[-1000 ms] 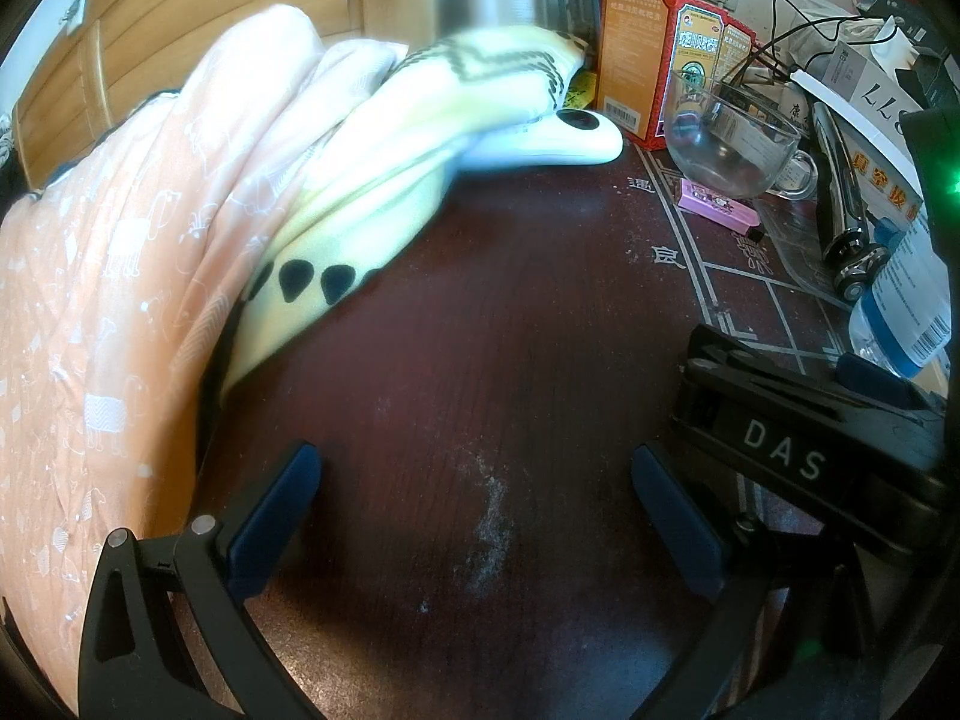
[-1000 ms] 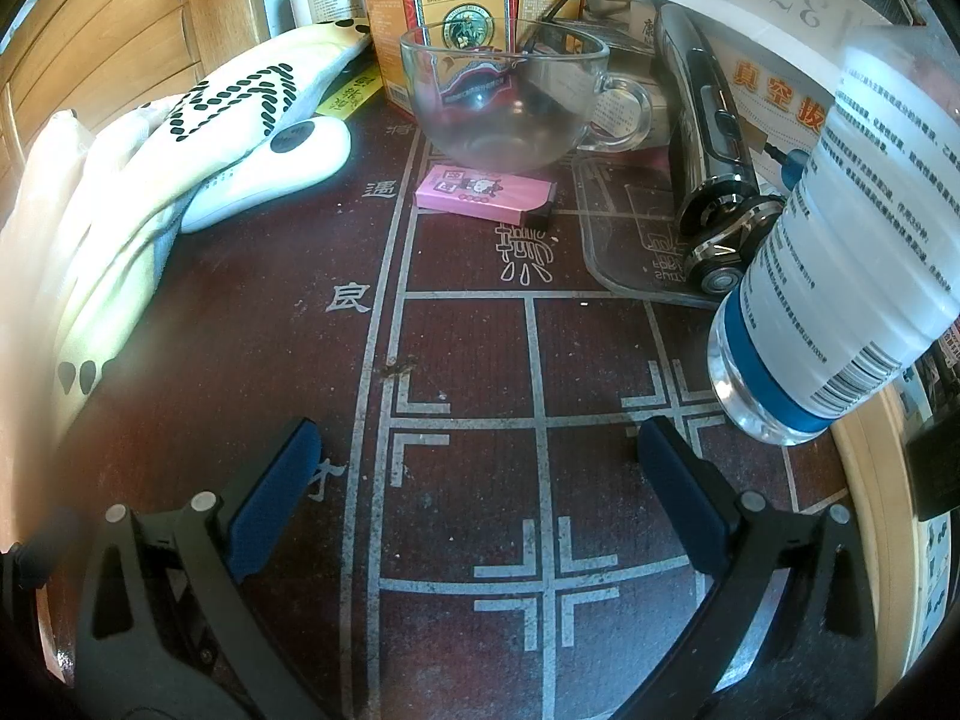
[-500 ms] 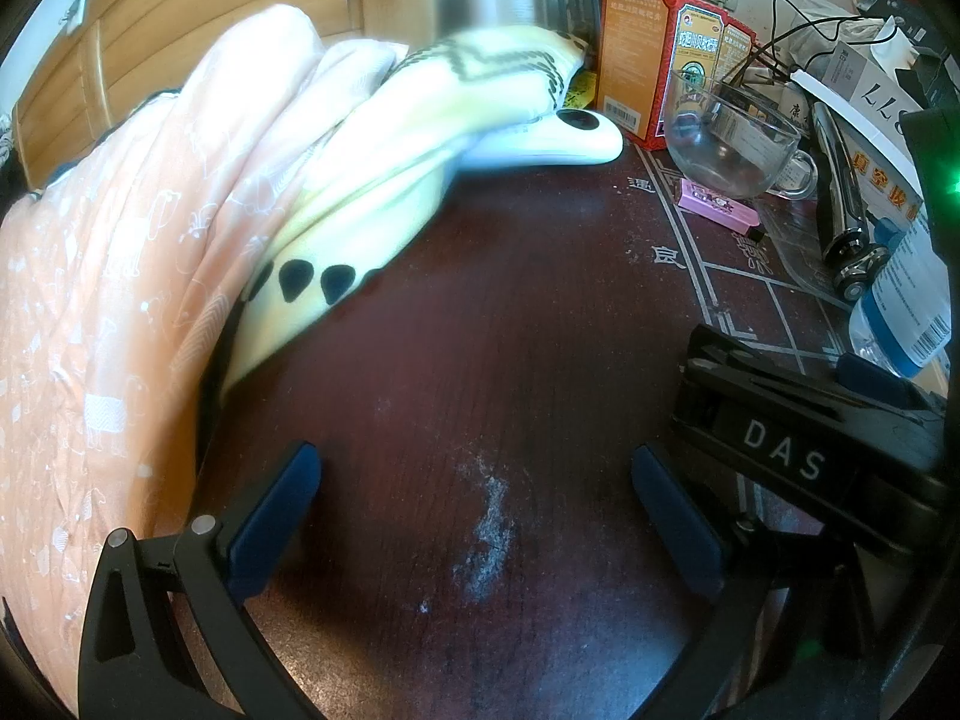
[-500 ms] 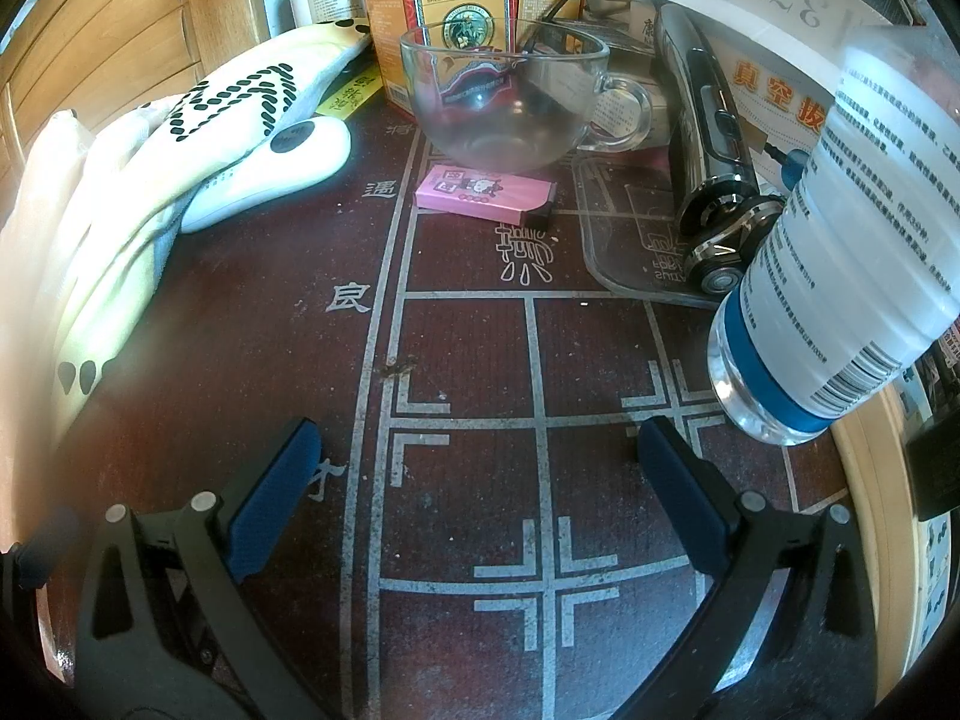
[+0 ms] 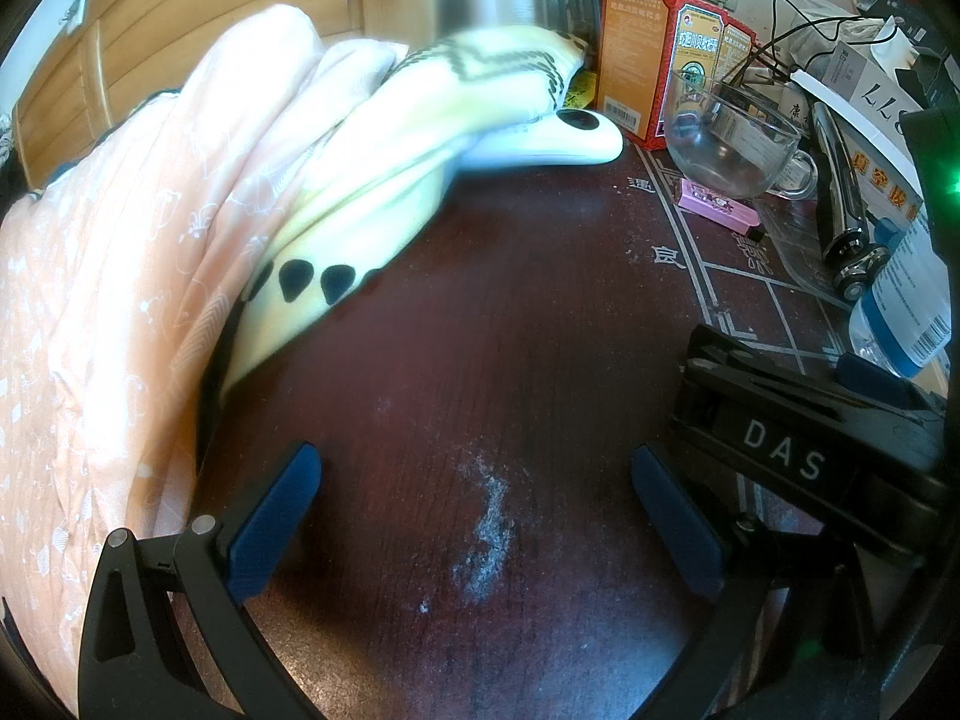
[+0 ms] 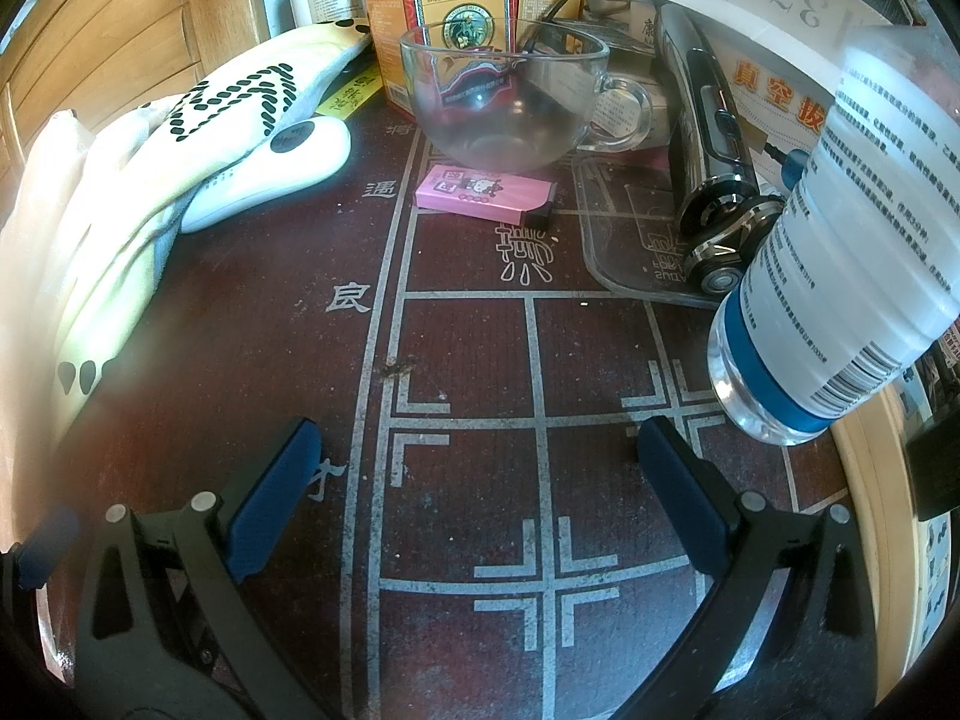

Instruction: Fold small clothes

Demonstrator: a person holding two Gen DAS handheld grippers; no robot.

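A pale yellow sock with black grip dots (image 5: 384,180) lies draped over a peach patterned cloth (image 5: 102,300) at the left of the dark table; the same sock (image 6: 198,120) shows at the left in the right wrist view. My left gripper (image 5: 474,510) hovers open over bare dark wood, right of the peach cloth, with nothing between its blue pads. My right gripper (image 6: 480,492) is open above the painted white grid lines, also holding nothing. The right gripper's black body (image 5: 798,438) shows at the right of the left wrist view.
A white remote (image 6: 270,174) lies partly under the sock. Behind stand a glass cup (image 6: 510,102), red-orange medicine boxes (image 6: 456,6), a pink small box (image 6: 486,195) and an electric shaver (image 6: 714,180). A water bottle (image 6: 840,252) leans at the right.
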